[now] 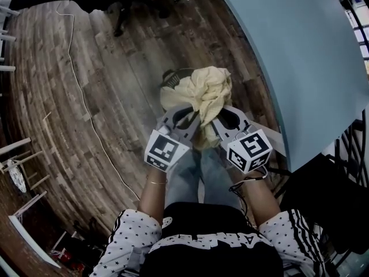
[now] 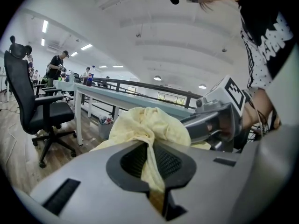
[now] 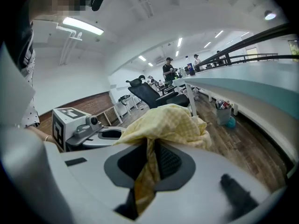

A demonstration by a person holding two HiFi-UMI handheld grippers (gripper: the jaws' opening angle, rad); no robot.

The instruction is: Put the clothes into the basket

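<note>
The left gripper (image 1: 187,116) and right gripper (image 1: 226,119) are each clamped tight on the yellow cloth (image 1: 210,88), which bunches at their 12 o'clock. The basket (image 1: 171,78) peeks out at the cloth's 10 o'clock. This looks like the carry step. Next, centre the cloth over the basket and let go.

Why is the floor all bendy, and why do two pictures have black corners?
Head view: the wide lens curves the floor planks and table edge. Left gripper view and right gripper view: the same round lens leaves dark corners, and ceiling lamps glare white.
</note>
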